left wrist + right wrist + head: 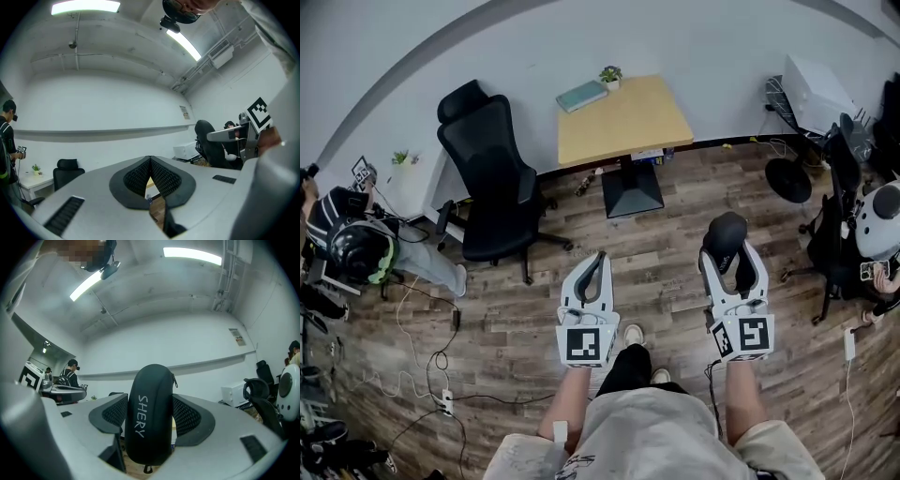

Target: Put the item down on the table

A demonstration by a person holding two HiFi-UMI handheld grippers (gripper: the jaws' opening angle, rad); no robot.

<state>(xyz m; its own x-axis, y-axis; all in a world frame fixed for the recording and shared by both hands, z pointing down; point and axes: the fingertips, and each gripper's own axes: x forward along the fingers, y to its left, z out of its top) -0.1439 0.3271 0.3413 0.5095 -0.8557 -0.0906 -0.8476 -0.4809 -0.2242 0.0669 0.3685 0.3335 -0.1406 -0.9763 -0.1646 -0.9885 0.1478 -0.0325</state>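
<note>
Right gripper (pixel 732 259): its two jaws are pressed on a black case (pixel 150 414), one ribbed pad on each long side; the case stands on end between them and rises above the jaw tips
Case: hard, oval, with a zip along its edge and the white word "SHERY" running down its face; it is in the air above the wooden floor (pixel 675 244), well apart from the near edge of the desk (pixel 628 122)
Left gripper (pixel 599 259): the jaws are together, their tips touching; nothing is between them
Desk: light wooden top on a black foot, by the white wall; a teal book (pixel 581 95) lies at its far left corner; a small plant (pixel 610 74) stands at the far edge, just beside the book
Office chair (pixel 492 173): black, to the left of the desk
Person (pixel 356 246): at the left of the room, with a dark headset, well apart from the desk
</note>
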